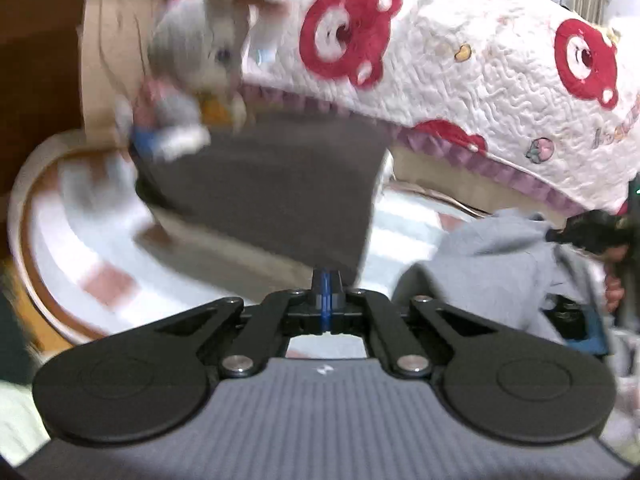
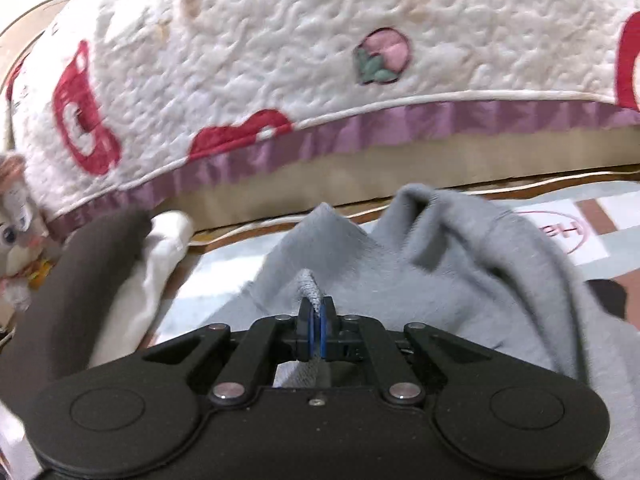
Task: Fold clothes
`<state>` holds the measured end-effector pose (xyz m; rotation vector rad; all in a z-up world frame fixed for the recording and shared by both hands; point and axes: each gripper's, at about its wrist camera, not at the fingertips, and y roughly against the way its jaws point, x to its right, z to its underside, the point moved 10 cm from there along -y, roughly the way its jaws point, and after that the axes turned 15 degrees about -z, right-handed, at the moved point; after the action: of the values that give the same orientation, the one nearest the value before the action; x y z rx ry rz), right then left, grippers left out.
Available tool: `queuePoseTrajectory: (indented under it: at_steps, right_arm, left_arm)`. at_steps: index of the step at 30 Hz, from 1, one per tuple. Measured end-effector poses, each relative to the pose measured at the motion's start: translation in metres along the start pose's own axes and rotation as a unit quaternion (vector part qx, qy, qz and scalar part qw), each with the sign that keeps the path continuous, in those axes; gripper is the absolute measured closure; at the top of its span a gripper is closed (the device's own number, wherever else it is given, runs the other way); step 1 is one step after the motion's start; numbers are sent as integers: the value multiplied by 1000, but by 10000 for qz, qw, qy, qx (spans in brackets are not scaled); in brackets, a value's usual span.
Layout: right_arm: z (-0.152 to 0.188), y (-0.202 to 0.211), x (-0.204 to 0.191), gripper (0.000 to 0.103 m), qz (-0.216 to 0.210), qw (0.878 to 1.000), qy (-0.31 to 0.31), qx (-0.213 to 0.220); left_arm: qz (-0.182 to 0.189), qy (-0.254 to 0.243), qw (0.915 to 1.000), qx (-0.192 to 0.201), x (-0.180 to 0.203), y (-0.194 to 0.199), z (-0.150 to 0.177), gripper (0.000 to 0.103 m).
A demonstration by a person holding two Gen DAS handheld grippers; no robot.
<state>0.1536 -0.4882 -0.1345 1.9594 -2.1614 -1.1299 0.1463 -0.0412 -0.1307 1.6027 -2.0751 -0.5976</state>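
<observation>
A dark grey cloth (image 1: 272, 192) hangs stretched in the left wrist view. Its lower corner meets the tips of my left gripper (image 1: 327, 278), which is shut on it. A light grey sweatshirt (image 1: 492, 264) lies bunched at the right, where a hand (image 1: 614, 292) holds a black tool at the frame's edge. In the right wrist view my right gripper (image 2: 317, 308) is shut on a raised fold of the same sweatshirt (image 2: 440, 264), with a nub of fabric sticking up between the pads. The dark cloth (image 2: 92, 264) shows at the left, over a white cloth (image 2: 160, 256).
A white quilt (image 1: 460, 80) with red bear shapes and a purple frill (image 2: 320, 140) covers the raised surface behind. A grey stuffed toy (image 1: 200, 40) sits blurred at the upper left. A checked mat (image 1: 80, 232) with a rounded wooden rim lies under the clothes.
</observation>
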Motion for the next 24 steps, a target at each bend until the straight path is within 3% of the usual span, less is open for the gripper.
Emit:
queuePoseTrajectory:
  at_steps: [2, 5, 9, 10, 12, 13, 15, 17, 19, 21, 24]
  right_arm:
    - [-2, 0, 12, 100, 355, 9991, 205, -47]
    - [24, -11, 27, 98, 872, 9921, 539, -730]
    - [39, 14, 10, 78, 852, 9924, 632, -623]
    - [39, 24, -4, 73, 703, 9936, 691, -553]
    - [39, 44, -33, 63, 375, 9952, 804, -421]
    - [41, 52, -56, 58, -134, 9954, 829, -450]
    - [51, 65, -96, 41, -956, 9875, 1074, -648]
    - [65, 79, -133, 41, -1639, 9715, 1493, -837]
    - [90, 87, -155, 41, -1975, 9541, 1944, -1135]
    - [114, 85, -164, 41, -2023, 9408, 2290, -1466]
    - [131, 77, -169, 41, -2030, 9362, 2366, -1622]
  left_arm:
    - [407, 277, 9981, -370, 5, -11, 6, 103]
    - [1157, 419, 9875, -981, 38, -32, 20, 102]
    - [1379, 128, 9814, -1328, 77, -74, 33, 100]
    - [1554, 172, 9772, -1436, 86, -83, 35, 101]
    - [2176, 506, 9595, -1716, 106, -90, 44, 101]
    - [2447, 664, 9496, -1842, 114, -92, 49, 101]
    - [2723, 850, 9389, -1928, 126, -90, 56, 101]
    - [2824, 765, 9389, -1813, 130, -82, 54, 101]
    - [2900, 757, 9393, -1673, 131, -77, 49, 101]
    - [2973, 790, 9378, -1609, 132, -73, 47, 101]
    - [3098, 664, 9363, -1518, 140, -70, 45, 101]
